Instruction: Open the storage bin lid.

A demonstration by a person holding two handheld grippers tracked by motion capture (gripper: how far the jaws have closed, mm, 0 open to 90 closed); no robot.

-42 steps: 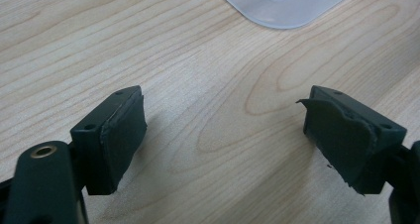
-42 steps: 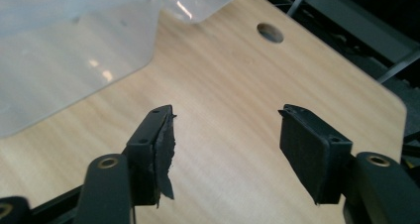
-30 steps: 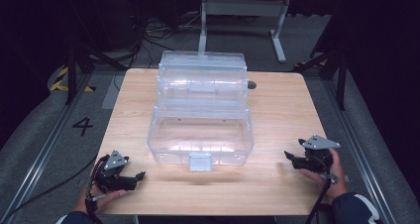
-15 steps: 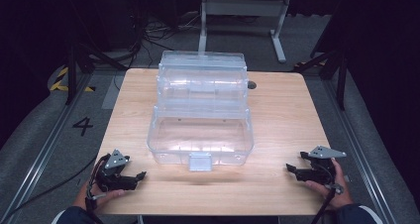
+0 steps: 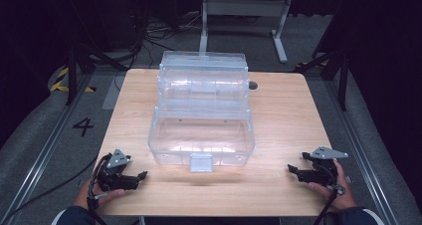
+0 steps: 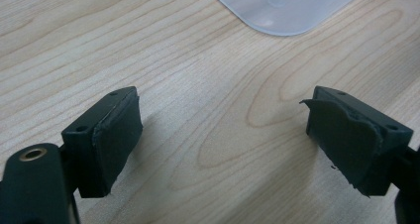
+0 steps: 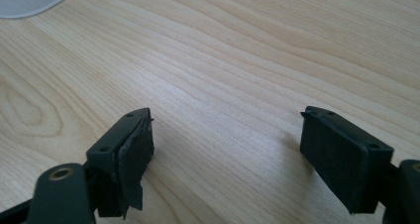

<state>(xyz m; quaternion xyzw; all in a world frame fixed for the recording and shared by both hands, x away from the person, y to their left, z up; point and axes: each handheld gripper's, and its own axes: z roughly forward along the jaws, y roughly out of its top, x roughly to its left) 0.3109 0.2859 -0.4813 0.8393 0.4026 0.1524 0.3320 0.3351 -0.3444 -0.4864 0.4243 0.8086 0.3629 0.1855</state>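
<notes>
Resting at the table's [image 5: 278, 110] near left corner, left gripper [image 5: 141, 176] with jaws apart, nothing between; centred, clear plastic box [image 5: 201, 130] with lid thrown back, front latch [image 5: 201, 162] facing forward; probably light, stiff, slick-walled, best taken by rim or latch; right gripper [image 5: 292, 169] likewise gaping, empty, having just widened.

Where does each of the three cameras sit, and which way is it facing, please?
High view: above the person's side, looking forward and down on the table; both hands and the clear box show.
Left gripper view: rides on the left tool, facing wood; open jaws.
Right gripper view: rides on the right tool, facing wood; open jaws.
Shared: both gripper views catch a box corner.
</notes>
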